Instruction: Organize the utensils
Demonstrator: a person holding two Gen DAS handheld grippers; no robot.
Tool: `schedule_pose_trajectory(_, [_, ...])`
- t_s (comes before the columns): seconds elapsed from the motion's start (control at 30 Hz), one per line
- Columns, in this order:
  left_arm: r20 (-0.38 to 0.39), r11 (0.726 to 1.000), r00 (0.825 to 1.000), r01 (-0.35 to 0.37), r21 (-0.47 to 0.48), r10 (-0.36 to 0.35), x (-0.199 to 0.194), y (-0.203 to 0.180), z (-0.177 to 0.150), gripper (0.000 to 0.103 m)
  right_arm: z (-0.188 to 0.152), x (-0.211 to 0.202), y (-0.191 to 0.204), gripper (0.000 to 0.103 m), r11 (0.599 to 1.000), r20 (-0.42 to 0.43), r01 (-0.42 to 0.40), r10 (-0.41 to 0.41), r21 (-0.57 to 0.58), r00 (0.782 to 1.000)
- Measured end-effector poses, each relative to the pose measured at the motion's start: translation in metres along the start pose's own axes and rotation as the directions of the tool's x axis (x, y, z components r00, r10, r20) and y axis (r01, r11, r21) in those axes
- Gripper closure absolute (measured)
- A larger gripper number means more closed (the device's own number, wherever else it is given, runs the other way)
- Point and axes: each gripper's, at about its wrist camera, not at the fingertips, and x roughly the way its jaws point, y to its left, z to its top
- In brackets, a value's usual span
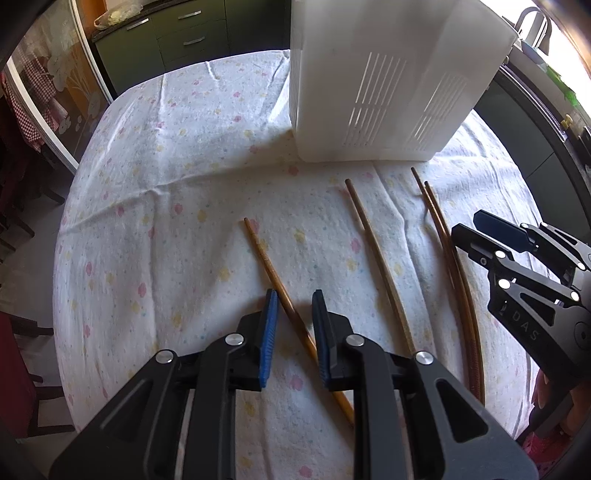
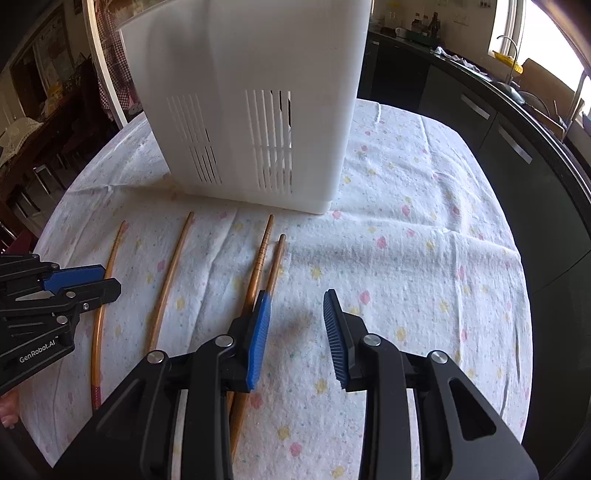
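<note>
Four wooden chopsticks lay on the surface (image 1: 155, 206), which was covered by a white cloth with small pastel flowers, all running roughly near to far in front of a white slotted utensil holder (image 1: 384, 85) that stood upright at the far side. The leftmost chopstick (image 1: 271, 266) lay alone and passed between the fingers of the left gripper (image 1: 293, 325); the blue pads stood close on either side of it with small gaps visible, so they straddled it and were not clearly pressing on it. To its right lay a second single chopstick (image 1: 373, 243), apart from the first. Further right, the last two chopsticks (image 1: 441, 229) lay side by side, touching or nearly so along their length. The right gripper (image 2: 297, 325) was lowered just to the right of that pair: its left finger (image 2: 258, 332) sat over or against the pair's right edge, while the gap between its fingers held only bare cloth, so it was released and grasped nothing. In the right wrist view the left gripper showed at the left edge, its tips over the leftmost chopstick. Behind the surface were dark green kitchen cabinets (image 1: 173, 33), and a sunlit window and tap (image 2: 513, 48) at the far right
</note>
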Motion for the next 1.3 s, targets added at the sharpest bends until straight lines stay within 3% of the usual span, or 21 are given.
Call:
schedule_pose_trajectory(0.3, [0.007, 1.000, 1.000, 0.004, 0.016, -0.004, 0.001, -0.001, 0.001, 0.084, -0.004, 0.005, 0.014, 0.074, 1.000, -0.027, 0.004, -0.005, -0.030, 1.000])
schedule_pose_trajectory(0.47, [0.014, 1.000, 1.000, 0.000, 0.021, 0.000, 0.002, -0.003, 0.001, 0.084, 0.002, 0.008, 0.022, 0.083, 0.998, -0.040, 0.007, -0.010, -0.056, 0.999])
schedule_pose_trajectory(0.53, [0.015, 1.000, 1.000, 0.004, 0.017, -0.004, 0.002, -0.003, 0.002, 0.084, 0.006, 0.011, 0.020, 0.090, 0.999, -0.057, -0.019, 0.017, -0.038, 0.998])
schedule_pose_trajectory(0.67, [0.013, 1.000, 1.000, 0.023, 0.005, -0.023, 0.002, -0.002, 0.004, 0.084, 0.010, 0.013, 0.013, 0.095, 0.997, -0.082, -0.072, 0.071, -0.004, 0.994])
schedule_pose_trajectory(0.73, [0.007, 0.999, 0.999, 0.045, -0.002, -0.045, 0.003, -0.001, 0.007, 0.093, 0.011, 0.011, 0.007, 0.097, 0.995, -0.082, -0.094, 0.095, 0.022, 0.992])
schedule_pose_trajectory(0.83, [-0.004, 0.996, 0.997, 0.082, -0.022, -0.082, 0.002, 0.000, 0.011, 0.095, 0.012, -0.005, -0.003, 0.097, 0.990, -0.032, -0.130, 0.132, 0.056, 0.991])
schedule_pose_trajectory(1.3, [0.141, 0.991, 0.983, 0.108, 0.084, -0.120, -0.078, -0.020, 0.005, 0.097, -0.012, -0.106, -0.036, 0.097, 0.966, 0.188, -0.241, 0.221, 0.092, 0.957])
